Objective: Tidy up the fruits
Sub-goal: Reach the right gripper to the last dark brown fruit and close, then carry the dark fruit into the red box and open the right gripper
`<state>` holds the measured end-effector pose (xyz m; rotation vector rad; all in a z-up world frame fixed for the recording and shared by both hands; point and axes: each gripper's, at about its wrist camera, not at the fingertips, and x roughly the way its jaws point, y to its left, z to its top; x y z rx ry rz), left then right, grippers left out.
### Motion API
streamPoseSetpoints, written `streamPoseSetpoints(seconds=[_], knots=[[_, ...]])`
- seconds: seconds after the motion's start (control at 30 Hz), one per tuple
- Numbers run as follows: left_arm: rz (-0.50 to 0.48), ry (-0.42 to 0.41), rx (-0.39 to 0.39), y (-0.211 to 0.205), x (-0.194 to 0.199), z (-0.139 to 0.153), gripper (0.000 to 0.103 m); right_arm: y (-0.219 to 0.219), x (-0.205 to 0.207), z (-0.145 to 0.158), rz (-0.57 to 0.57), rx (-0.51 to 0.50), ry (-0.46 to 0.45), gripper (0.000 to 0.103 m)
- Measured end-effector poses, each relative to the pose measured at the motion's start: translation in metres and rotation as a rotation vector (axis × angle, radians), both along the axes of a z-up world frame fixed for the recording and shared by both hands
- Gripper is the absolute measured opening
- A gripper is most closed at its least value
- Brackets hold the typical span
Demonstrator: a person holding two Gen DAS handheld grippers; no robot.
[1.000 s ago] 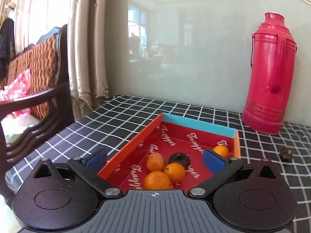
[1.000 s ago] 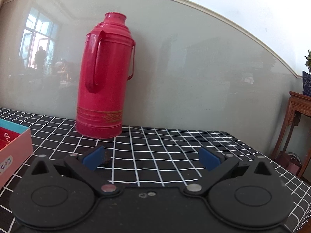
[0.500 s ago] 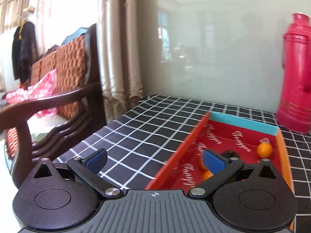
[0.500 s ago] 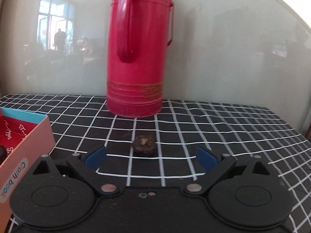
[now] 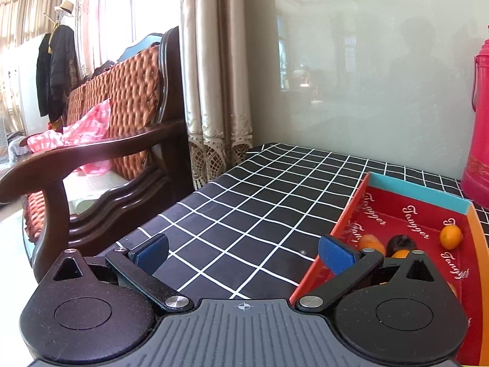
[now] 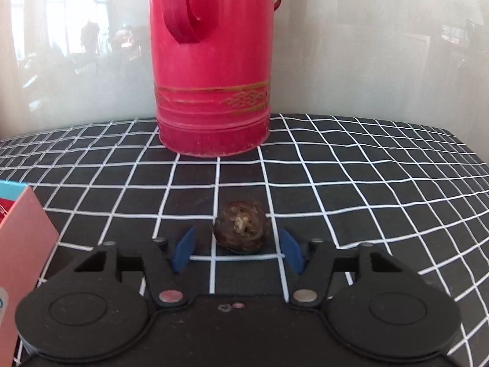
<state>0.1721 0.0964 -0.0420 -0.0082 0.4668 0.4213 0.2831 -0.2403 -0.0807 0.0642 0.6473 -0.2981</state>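
In the left wrist view, the left gripper (image 5: 243,252) hangs wide open and empty over the black white-checked tablecloth (image 5: 244,214), beside the red open cardboard box (image 5: 418,194) holding small orange fruits (image 5: 450,237); swinging sideways, it could knock that box. In the right wrist view, the right gripper (image 6: 237,249) has just been closing around the dark brown wrinkled round fruit (image 6: 240,229) in front of the tall red metal thermos (image 6: 214,61), but its blue pads (image 6: 184,248) do not yet touch; an off-centre squeeze could roll it away.
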Motion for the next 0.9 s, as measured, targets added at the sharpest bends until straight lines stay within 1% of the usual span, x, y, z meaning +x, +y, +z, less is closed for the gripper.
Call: streamPoseSetpoints(seconds=[0.03, 0.2, 0.33, 0.47, 0.6, 0.73, 0.83, 0.9], knots=[[0.002, 0.003, -0.003, 0.002, 0.001, 0.000, 0.103, 0.001, 0.000, 0.001, 0.006, -0.013, 0.001, 0.031], [0.011, 0.013, -0.027, 0.005, 0.002, -0.001, 0.103, 0.007, -0.003, 0.001, 0.036, -0.028, -0.013, 0.031], [0.015, 0.015, -0.036, 0.007, 0.002, -0.001, 0.103, 0.020, -0.017, 0.014, 0.093, -0.029, -0.074, 0.031], [0.025, 0.017, -0.044, 0.010, 0.001, -0.001, 0.103, 0.041, -0.038, 0.031, 0.206, 0.009, -0.151, 0.031], [0.034, 0.032, -0.055, 0.013, 0.002, -0.003, 0.103, 0.066, -0.056, 0.043, 0.355, 0.046, -0.200, 0.031], [0.038, 0.044, -0.053, 0.015, 0.002, -0.005, 0.103, 0.090, -0.063, 0.047, 0.487, 0.076, -0.204, 0.031], [0.038, 0.050, -0.046, 0.016, 0.000, -0.006, 0.103, 0.109, -0.068, 0.045, 0.556, 0.060, -0.188, 0.031], [0.037, 0.053, -0.042, 0.018, -0.002, -0.006, 0.103, 0.120, -0.070, 0.043, 0.581, 0.047, -0.172, 0.031]])
